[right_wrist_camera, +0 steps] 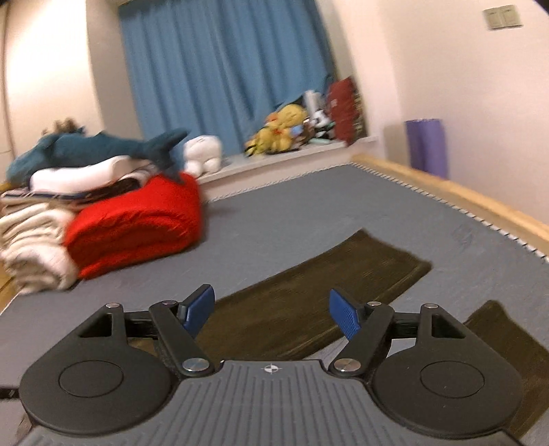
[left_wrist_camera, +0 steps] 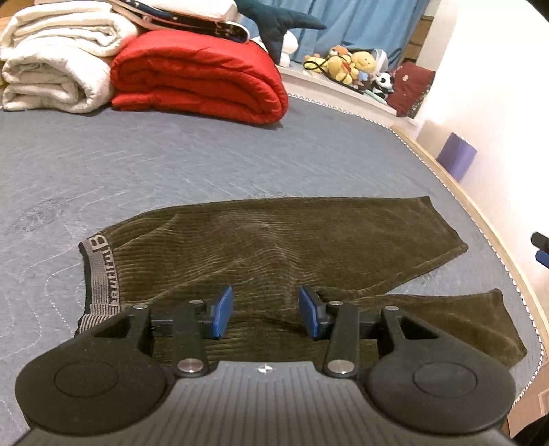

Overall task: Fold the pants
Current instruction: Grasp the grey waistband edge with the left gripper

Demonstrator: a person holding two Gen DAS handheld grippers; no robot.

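Note:
Olive-brown corduroy pants [left_wrist_camera: 274,247] lie flat on the grey mattress [left_wrist_camera: 171,164], waistband [left_wrist_camera: 97,271] with grey lettering at the left, two legs spread to the right. My left gripper [left_wrist_camera: 266,314] is open, low over the crotch area, holding nothing. My right gripper [right_wrist_camera: 271,314] is open and empty above the pant legs [right_wrist_camera: 308,291]; that view is blurred. A second leg end [right_wrist_camera: 497,336] shows at the lower right.
A folded red blanket [left_wrist_camera: 199,75] and white folded blankets [left_wrist_camera: 55,61] lie at the far end, with a blue shark plush [left_wrist_camera: 274,24] on top. Stuffed toys [left_wrist_camera: 346,65] sit on the window ledge. The wooden bed edge [right_wrist_camera: 446,192] runs along the right, a purple roll [right_wrist_camera: 427,147] beyond it.

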